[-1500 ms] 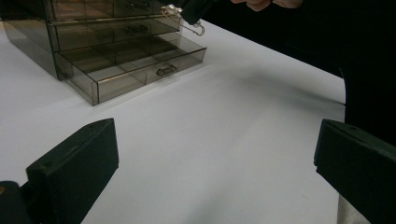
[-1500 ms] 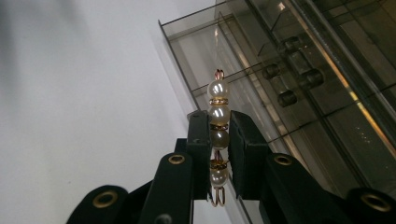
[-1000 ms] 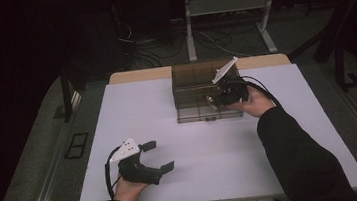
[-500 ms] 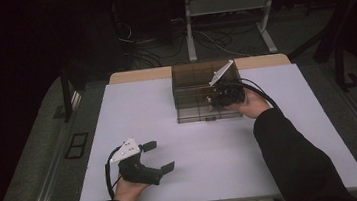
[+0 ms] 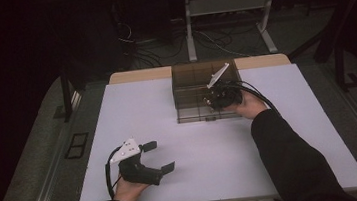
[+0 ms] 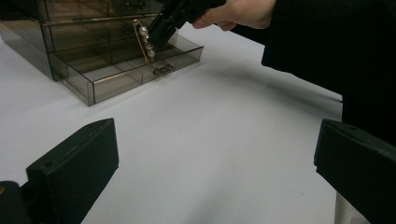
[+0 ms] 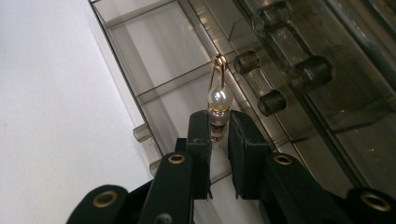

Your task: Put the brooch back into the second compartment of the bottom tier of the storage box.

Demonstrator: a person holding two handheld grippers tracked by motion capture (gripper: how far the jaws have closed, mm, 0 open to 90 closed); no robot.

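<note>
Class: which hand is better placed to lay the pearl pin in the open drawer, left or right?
Right. The right gripper already grips the pearl pin above the open drawer; the left gripper rests open, far from it.

Black sleeves cover both arms; each black gripper [image 5: 158, 155] bears a grey three-cornered plate, brass-ringed screws and a black cable.

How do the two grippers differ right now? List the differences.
1. The left gripper has its jaws spread wide with nothing between them; the right gripper is shut on a gold pearl pin.
2. The left gripper sits low at the near edge of the white table; the right gripper reaches over the open bottom drawer of the smoky clear organizer.
Both have black jaws and are hand-held.
</note>
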